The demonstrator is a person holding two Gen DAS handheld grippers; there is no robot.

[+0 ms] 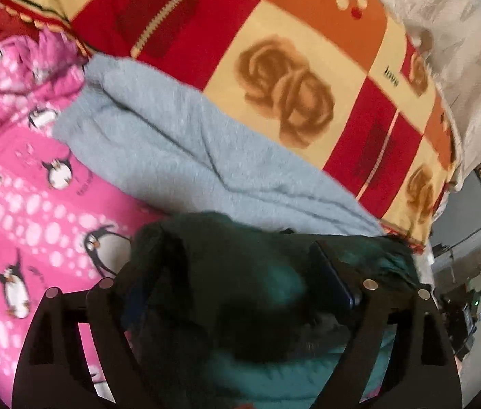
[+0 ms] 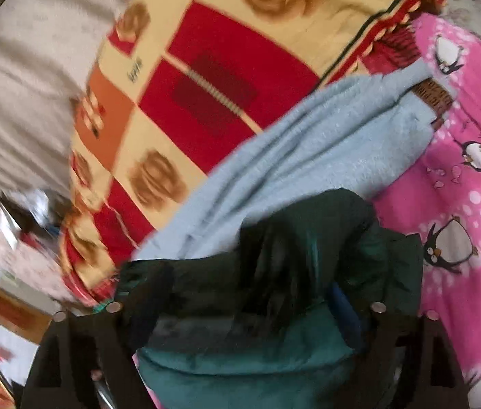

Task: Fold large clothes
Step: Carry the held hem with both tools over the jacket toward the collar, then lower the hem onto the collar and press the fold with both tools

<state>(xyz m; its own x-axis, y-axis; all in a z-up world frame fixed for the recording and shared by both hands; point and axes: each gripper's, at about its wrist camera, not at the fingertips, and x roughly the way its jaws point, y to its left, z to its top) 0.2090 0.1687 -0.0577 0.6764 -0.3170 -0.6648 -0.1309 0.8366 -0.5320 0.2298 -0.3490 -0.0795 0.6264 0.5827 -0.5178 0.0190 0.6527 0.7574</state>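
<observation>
Dark green garment: a bulky, dark teal-green padded garment point(image 1: 240, 279) fills the lower middle of both wrist views, bunched up between the fingers of each tool; in the right wrist view it point(image 2: 274, 306) rises in a rumpled heap with a smoother teal fold below.
Left gripper: the black two-finger left gripper point(image 1: 237, 289) has its jaws set fairly wide with the green cloth packed between them; one blue-padded finger point(image 1: 334, 279) presses against the fabric, so it appears to grip the garment.
Right gripper: the black right gripper point(image 2: 247, 310) likewise stands spread around the bunched green cloth, which fills the gap; how firmly it pinches I cannot tell.
Grey-blue towel: a pale grey-blue fleecy cloth point(image 1: 186, 146) lies folded in long creases just beyond the green garment, touching it; its far end point(image 2: 325, 143) shows a brown woven label.
Pink blanket: a pink fleece blanket printed with penguins and white dots point(image 1: 29, 204) lies beside the towel, under the garment's edge point(image 2: 472, 187).
Checked blanket: a red, orange and cream blanket with brown roses point(image 1: 274, 78) spreads on the towel's other side point(image 2: 213, 78).
Focus: both views are motion-blurred.
</observation>
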